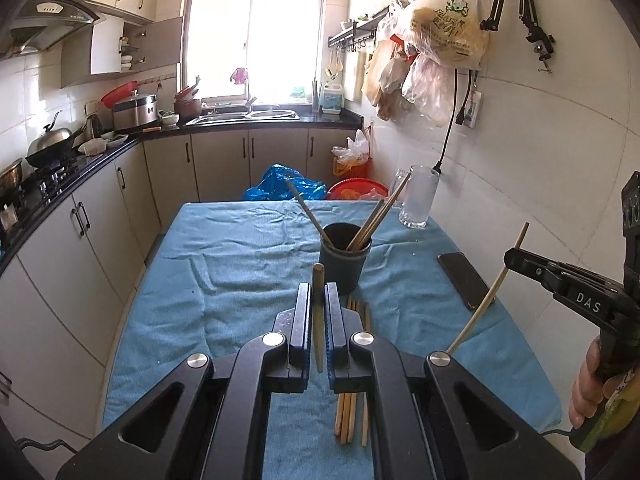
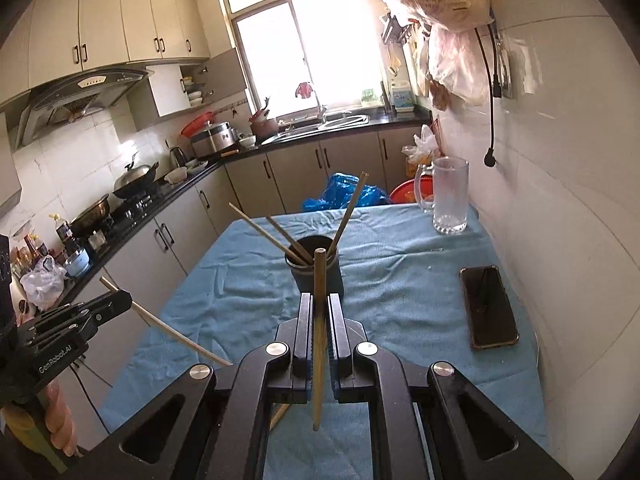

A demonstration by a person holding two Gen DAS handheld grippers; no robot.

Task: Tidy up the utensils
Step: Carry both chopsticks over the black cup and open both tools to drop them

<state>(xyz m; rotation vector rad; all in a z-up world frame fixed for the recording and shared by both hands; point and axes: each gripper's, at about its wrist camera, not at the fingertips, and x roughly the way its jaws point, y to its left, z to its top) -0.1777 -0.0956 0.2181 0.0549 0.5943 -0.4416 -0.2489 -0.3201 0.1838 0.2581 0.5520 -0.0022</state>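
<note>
Tongs left (image 1: 318, 300) and right (image 2: 320, 308) each pinch one chopstick (image 1: 318, 312) mid-shaft; light, stiff, slippery wood; cup (image 1: 344, 256) at twelve o'clock.

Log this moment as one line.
left gripper: shut on chopstick | right gripper: shut on chopstick | holder: partly filled

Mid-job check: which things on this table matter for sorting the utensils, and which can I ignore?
Job:
left gripper, shut on a chopstick
right gripper, shut on another chopstick
dark holder cup, some chopsticks already in it
loose chopsticks on the blue cloth

Ignore:
phone
glass mug
</note>
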